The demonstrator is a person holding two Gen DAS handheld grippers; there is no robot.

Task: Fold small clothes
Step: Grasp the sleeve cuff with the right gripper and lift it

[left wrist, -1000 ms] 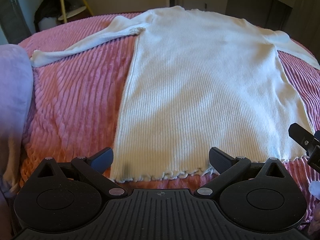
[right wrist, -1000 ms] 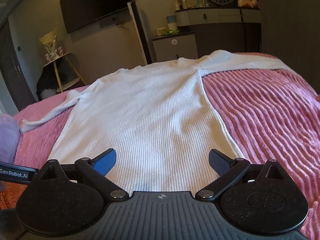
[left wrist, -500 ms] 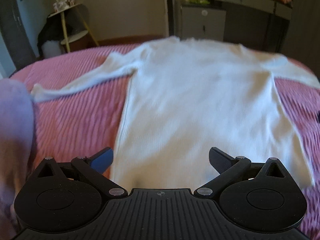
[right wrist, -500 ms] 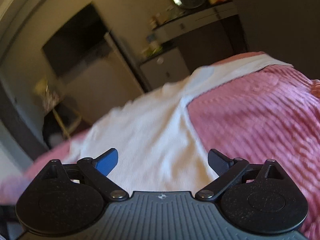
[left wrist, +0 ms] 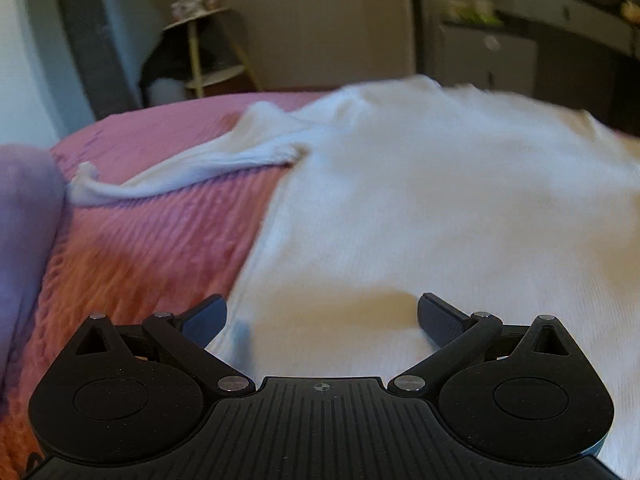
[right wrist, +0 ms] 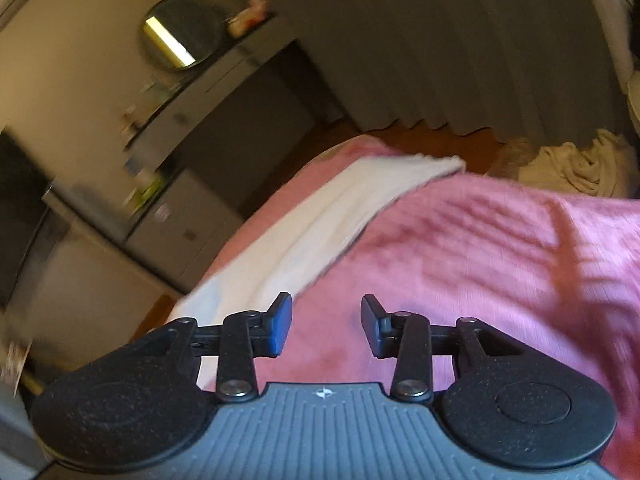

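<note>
Your white ribbed sweater (left wrist: 432,216) lies flat on the pink ribbed bedspread (left wrist: 160,240), its body spread wide and smooth, with one long sleeve (left wrist: 188,172) stretched out to the left of the left wrist view, the cuff bunched beside a purple cushion (left wrist: 24,240). In your right wrist view the other sleeve (right wrist: 320,224) runs across the pink cover toward the bed's far edge, its cuff lying flat. Your left gripper (left wrist: 322,320) hangs over the sweater's lower body with its jaws spread wide, nothing pinched. Your right gripper (right wrist: 326,328) sits over bare bedspread just beside that sleeve; its jaws are closing, with only air between them.
</note>
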